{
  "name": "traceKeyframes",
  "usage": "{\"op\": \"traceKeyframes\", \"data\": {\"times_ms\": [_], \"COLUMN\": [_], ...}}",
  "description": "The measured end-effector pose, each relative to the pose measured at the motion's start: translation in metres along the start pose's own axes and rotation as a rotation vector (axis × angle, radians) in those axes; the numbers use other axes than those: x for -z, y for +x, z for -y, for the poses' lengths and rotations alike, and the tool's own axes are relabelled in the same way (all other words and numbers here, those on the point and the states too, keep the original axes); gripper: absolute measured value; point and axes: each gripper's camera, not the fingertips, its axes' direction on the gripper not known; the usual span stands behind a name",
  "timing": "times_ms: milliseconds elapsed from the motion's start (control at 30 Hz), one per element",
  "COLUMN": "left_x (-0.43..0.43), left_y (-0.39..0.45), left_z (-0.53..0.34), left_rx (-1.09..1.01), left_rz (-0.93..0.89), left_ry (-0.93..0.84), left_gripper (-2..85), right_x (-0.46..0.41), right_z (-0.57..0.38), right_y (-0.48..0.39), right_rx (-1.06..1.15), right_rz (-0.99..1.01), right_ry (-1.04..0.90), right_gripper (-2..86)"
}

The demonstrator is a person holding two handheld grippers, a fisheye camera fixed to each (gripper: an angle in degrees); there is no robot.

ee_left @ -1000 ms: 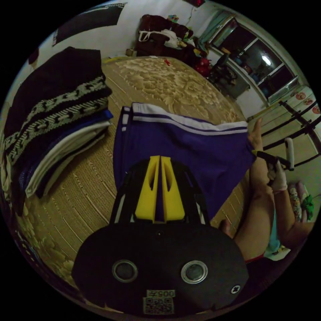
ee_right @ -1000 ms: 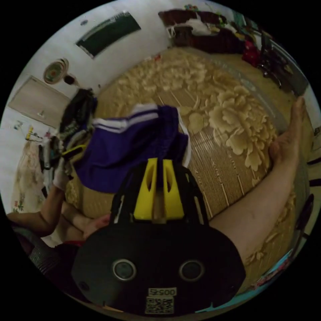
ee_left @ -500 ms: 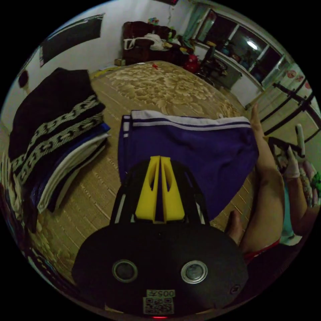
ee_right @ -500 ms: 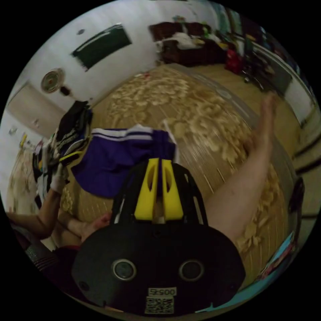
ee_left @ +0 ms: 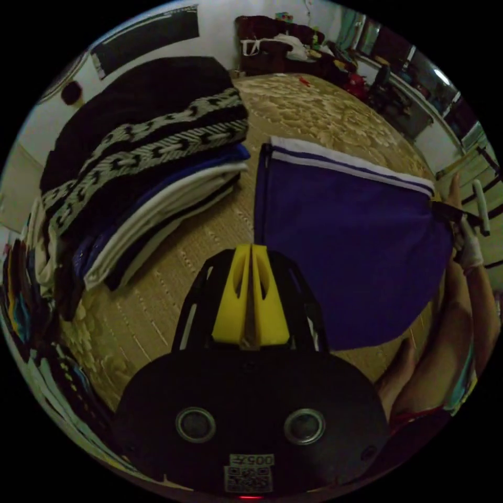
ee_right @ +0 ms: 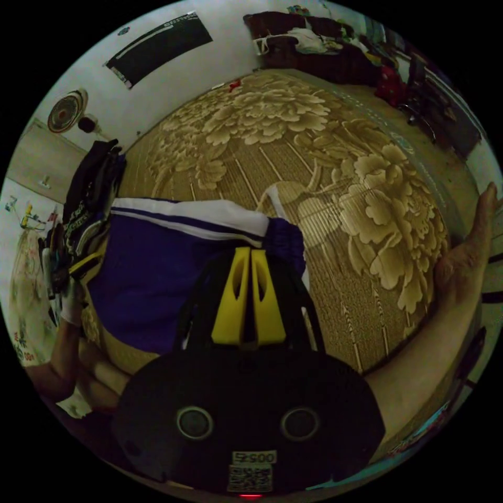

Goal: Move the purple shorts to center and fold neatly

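The far corner of the purple shorts (ee_left: 346, 251) runs in behind the right gripper (ee_right: 250, 257) in the right gripper view, so the cloth at the grip is hard to make out — the yellow fingers (ee_right: 230, 298) sit close together with purple fabric showing in the slit, clamped on the waistband corner. In the left gripper view the left gripper (ee_left: 251, 254) has its fingers pressed together, tips right at the shorts' near edge; I can't tell whether any cloth is caught. The shorts hang stretched between the two grippers, white-striped waistband up, over the floral mat (ee_right: 335, 173). A gloved hand (ee_left: 466, 249) holds the other gripper at the right edge. Beside the shorts, a stack of folded clothes (ee_left: 141, 167). The room is dim — dark furniture (ee_right: 314, 42) along the far wall.
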Motion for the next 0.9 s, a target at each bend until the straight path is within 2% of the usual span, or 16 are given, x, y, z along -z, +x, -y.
{"op": "traceKeyframes", "data": {"times_ms": [100,233,400,533,600,667,733,900], "left_x": [0.013,0.017,0.010,-0.010,-0.026,-0.037,-0.048,-0.060], "left_y": [-0.019,-0.042,-0.078,-0.103,-0.119,-0.125,-0.129,-0.150], "left_z": [-0.019,-0.034,-0.040,-0.042,-0.041,-0.041,-0.042,-0.043], "left_rx": [0.061,0.093,-0.026,0.008,0.056,0.058,0.057,0.097], "left_rz": [-0.075,-0.115,-0.324,-0.377,-0.549,-0.645,-0.665,-0.683], "left_ry": [0.096,0.105,0.048,0.014,-0.015,-0.052,-0.107,-0.107], "left_gripper": [0.1,3.2,10.6,12.5,13.5,13.7,13.4,10.9], "right_x": [-0.019,-0.050,-0.054,-0.090,-0.112,-0.139,-0.163,-0.229], "right_z": [0.002,0.007,0.006,0.014,0.020,0.028,0.035,0.045], "right_y": [-0.005,-0.012,-0.047,-0.118,-0.153,-0.196,-0.228,-0.313], "right_rx": [-0.014,-0.063,-0.077,0.041,0.086,0.142,0.181,0.295], "right_rz": [0.026,0.063,0.078,0.206,0.228,0.255,0.272,0.230], "right_ry": [-0.004,-0.021,0.082,0.040,0.014,0.002,-0.026,-0.104], "right_gripper": [-1.0,-1.0,-1.0,-1.0,-1.0,-1.0,-1.0,-1.0]}}
